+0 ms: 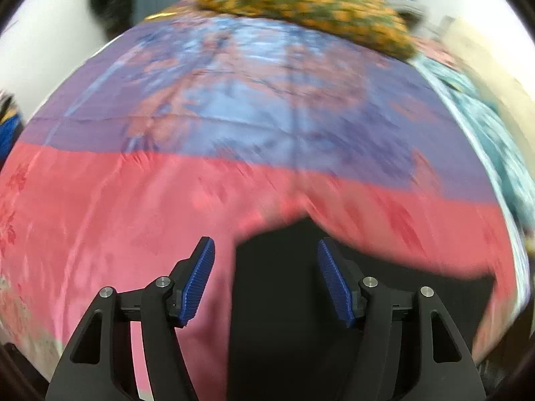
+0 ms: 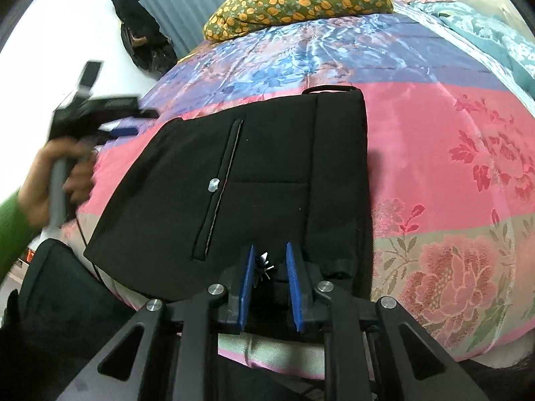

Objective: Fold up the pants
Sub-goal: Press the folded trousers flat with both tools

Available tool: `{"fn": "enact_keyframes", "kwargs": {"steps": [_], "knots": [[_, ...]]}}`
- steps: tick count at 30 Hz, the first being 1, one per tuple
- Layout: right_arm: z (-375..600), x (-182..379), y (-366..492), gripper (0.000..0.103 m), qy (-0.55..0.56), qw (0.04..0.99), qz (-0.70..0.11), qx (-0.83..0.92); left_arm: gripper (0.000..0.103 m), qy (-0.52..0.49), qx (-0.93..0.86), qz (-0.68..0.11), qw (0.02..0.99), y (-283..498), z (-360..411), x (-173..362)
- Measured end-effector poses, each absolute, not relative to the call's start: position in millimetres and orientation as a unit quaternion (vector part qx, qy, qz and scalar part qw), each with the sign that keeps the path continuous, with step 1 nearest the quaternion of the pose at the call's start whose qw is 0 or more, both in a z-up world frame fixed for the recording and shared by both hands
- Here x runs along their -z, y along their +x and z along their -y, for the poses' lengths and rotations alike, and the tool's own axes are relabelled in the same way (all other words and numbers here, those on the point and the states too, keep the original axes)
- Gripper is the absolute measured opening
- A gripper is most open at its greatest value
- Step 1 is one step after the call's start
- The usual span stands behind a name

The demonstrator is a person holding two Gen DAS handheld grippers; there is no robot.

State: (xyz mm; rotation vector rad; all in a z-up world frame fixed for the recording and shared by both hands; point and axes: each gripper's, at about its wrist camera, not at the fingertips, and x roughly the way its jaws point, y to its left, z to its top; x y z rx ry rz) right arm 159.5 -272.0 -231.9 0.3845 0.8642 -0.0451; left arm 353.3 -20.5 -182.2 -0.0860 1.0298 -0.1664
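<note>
Black pants lie folded on the bed's patterned quilt, with a back pocket seam and a white button showing. My right gripper is at the pants' near edge, jaws partly closed around a bit of the hem with a small white tag between the pads. My left gripper is open and empty above the quilt; a dark corner of the pants lies below it in the blurred left wrist view. The left gripper also shows in the right wrist view, held in a hand off the pants' left side.
A pink, blue and purple floral quilt covers the bed. A yellow-green flowered pillow lies at the far end. A teal blanket lies at far right. A dark bag stands by the curtain at left.
</note>
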Motion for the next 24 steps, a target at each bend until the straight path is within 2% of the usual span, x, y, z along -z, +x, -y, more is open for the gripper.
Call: {"fn": "enact_keyframes", "kwargs": {"steps": [2, 10, 17, 24], "knots": [[270.6, 231.6, 159.1, 0.020, 0.179, 0.891, -0.415, 0.023, 0.076, -0.015, 0.110, -0.487, 0.866, 317.1, 29.3, 184.6], [256.6, 226.6, 153.7, 0.023, 0.149, 0.897, -0.414, 0.040, 0.082, 0.070, 0.110, -0.496, 0.858, 241.2, 62.7, 201.6], [242.8, 225.9, 156.6, 0.030, 0.114, 0.899, -0.419, 0.058, 0.083, 0.098, 0.109, -0.495, 0.856, 222.4, 67.5, 202.1], [238.9, 227.2, 156.4, 0.032, 0.101, 0.900, -0.419, 0.067, 0.083, 0.101, 0.111, -0.497, 0.854, 221.3, 67.5, 203.3]]}}
